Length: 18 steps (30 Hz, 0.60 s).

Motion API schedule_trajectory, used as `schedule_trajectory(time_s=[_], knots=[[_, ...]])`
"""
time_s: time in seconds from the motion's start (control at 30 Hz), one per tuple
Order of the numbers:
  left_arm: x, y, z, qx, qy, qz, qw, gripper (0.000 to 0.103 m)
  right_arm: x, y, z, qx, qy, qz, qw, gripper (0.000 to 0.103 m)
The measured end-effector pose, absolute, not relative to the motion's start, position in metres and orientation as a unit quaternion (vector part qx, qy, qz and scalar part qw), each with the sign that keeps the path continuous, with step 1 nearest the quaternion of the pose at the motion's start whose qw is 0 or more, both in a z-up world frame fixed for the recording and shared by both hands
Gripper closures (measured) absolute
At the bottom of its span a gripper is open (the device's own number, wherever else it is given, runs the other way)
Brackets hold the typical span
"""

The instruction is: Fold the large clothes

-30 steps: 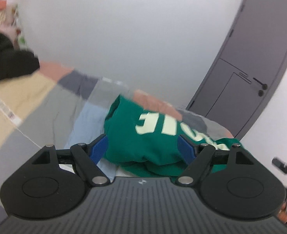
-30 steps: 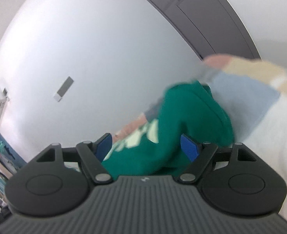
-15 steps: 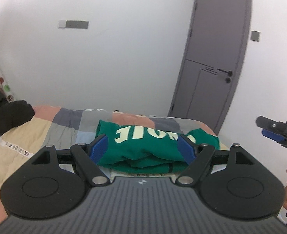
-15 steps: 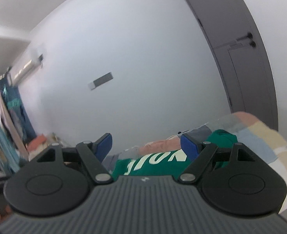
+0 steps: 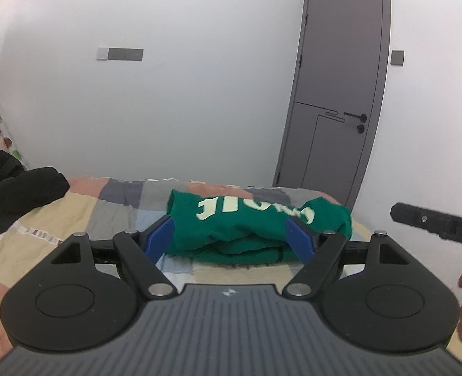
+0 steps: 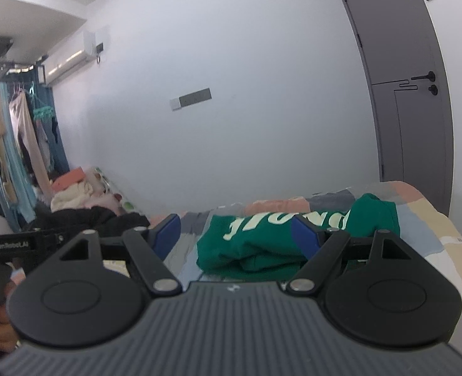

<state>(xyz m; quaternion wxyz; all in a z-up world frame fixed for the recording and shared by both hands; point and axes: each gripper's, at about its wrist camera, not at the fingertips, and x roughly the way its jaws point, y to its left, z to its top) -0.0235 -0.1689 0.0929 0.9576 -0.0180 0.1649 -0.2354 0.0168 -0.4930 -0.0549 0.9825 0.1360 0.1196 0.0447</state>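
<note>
A green sweatshirt with pale lettering (image 5: 246,225) lies folded in a bundle on the patchwork bedspread (image 5: 83,219). It also shows in the right wrist view (image 6: 262,244). My left gripper (image 5: 231,238) is open and empty, held back from the sweatshirt's near edge. My right gripper (image 6: 235,235) is open and empty, also back from the garment. The right gripper's body (image 5: 434,222) shows at the right edge of the left wrist view, and the left gripper's body (image 6: 8,246) at the left edge of the right wrist view.
A black garment (image 5: 14,194) lies on the bed at the left, with a pile of other clothes (image 6: 74,194) behind it. A grey door (image 5: 334,100) stands at the right past the bed. Hanging clothes (image 6: 21,131) fill the far left.
Both grippers have pulled back from the green sweatshirt and levelled out. The sweatshirt now lies farther from the open fingers, resting folded on the bed.
</note>
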Motion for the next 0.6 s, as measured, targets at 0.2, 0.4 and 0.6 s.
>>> schedule_trajectory(time_s=[0.2,0.4,0.6], knots=[[-0.029,-0.163,0.066,-0.01,0.175,-0.223,0.959,0.021,0.007,-0.482,-0.063,0.113,0.137,0.024,0.984,0.023],[-0.024,-0.161,0.06,0.001,0.166,-0.214,0.963,0.021,0.006,-0.472,-0.079,0.108,0.162,0.012,0.981,0.023],[-0.019,-0.16,0.054,0.007,0.168,-0.207,0.964,0.02,0.01,-0.47,-0.088,0.116,0.178,0.003,0.977,0.024]])
